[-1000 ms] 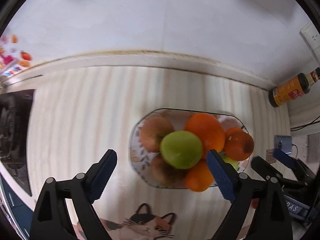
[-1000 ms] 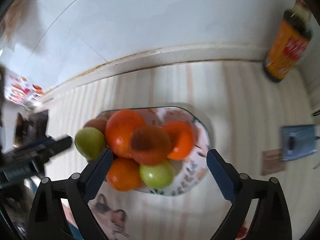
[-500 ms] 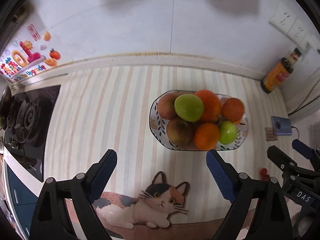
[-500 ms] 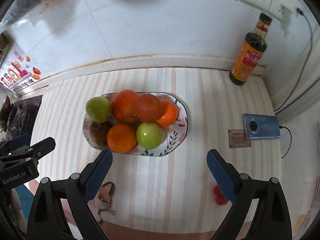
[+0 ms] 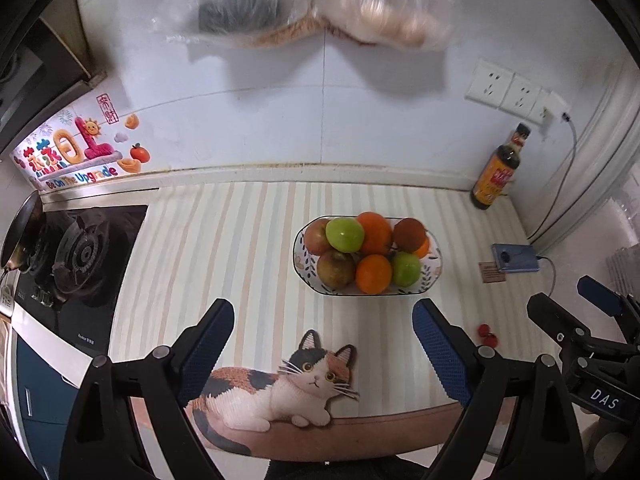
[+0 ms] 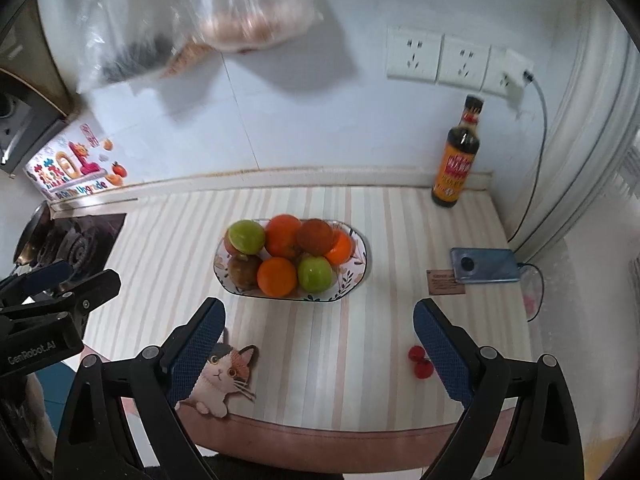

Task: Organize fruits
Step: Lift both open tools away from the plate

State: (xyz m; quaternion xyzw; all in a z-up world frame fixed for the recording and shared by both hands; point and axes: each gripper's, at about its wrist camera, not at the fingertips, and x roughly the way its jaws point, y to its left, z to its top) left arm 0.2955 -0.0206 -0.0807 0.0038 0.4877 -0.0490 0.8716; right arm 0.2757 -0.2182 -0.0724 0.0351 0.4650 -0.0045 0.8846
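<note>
Resting on the striped surface (image 6: pixel 400 232), a patterned oval bowl (image 5: pixel 434 276) is seen piled with oranges and green and reddish apples. Both the left claw (image 5: pixel 323 354) and the right claw (image 6: pixel 319 354) are held wide apart and empty, well short of the bowl. Two small red fruits (image 6: pixel 419 362) are seen just beside the right claw's fingers.
</note>
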